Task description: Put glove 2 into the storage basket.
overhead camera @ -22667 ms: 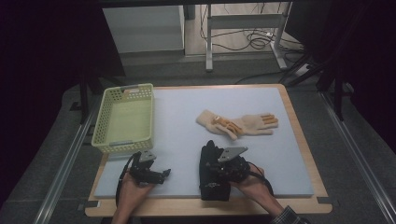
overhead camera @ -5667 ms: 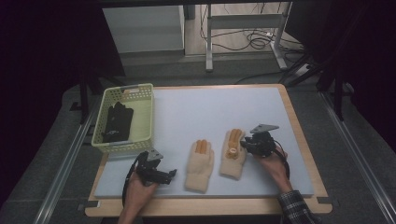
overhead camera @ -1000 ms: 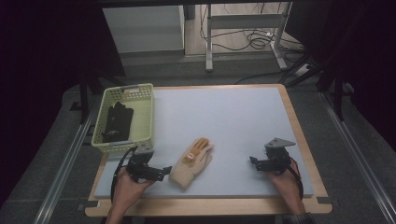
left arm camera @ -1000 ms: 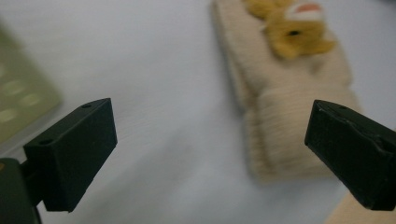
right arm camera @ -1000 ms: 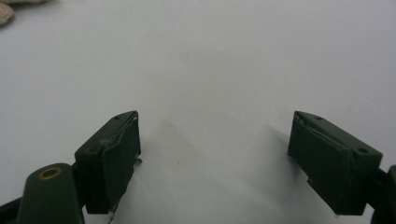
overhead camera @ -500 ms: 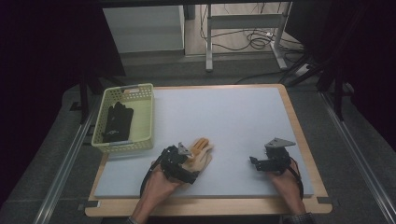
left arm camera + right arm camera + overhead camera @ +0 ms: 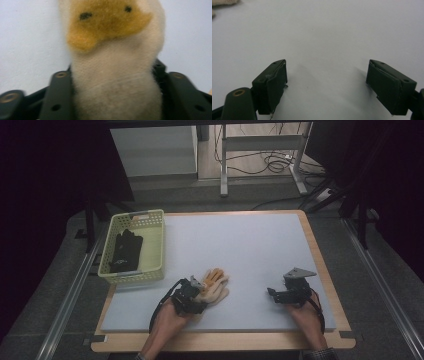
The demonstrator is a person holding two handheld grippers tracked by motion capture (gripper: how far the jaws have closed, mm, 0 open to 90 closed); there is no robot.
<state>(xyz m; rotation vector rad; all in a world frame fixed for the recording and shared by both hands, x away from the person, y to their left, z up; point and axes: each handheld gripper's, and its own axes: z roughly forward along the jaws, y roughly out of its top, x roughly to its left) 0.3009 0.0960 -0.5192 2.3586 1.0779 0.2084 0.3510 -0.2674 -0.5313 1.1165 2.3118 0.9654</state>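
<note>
Now the left gripper (image 7: 197, 292), its jaws having just been closing, clamps the cream glove (image 7: 214, 287) at the mat's six o'clock edge, while the right gripper (image 7: 274, 294) rests wide open, empty, at four o'clock.

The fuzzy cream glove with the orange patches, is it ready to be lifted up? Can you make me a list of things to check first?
1. Left tool shut on the fuzzy cream glove with orange patches: ok. Its jaws have just been closing, and the left gripper view shows the cuff squeezed between them.
2. Whole stack of cream gloves caught in the grip: cannot tell.
3. Right tool open, holding nothing, apart from the glove: ok.
4. Yellow-green plastic basket has room beside the black glove in it: ok.
5. Pale blue mat bare between glove and basket: ok.
</note>
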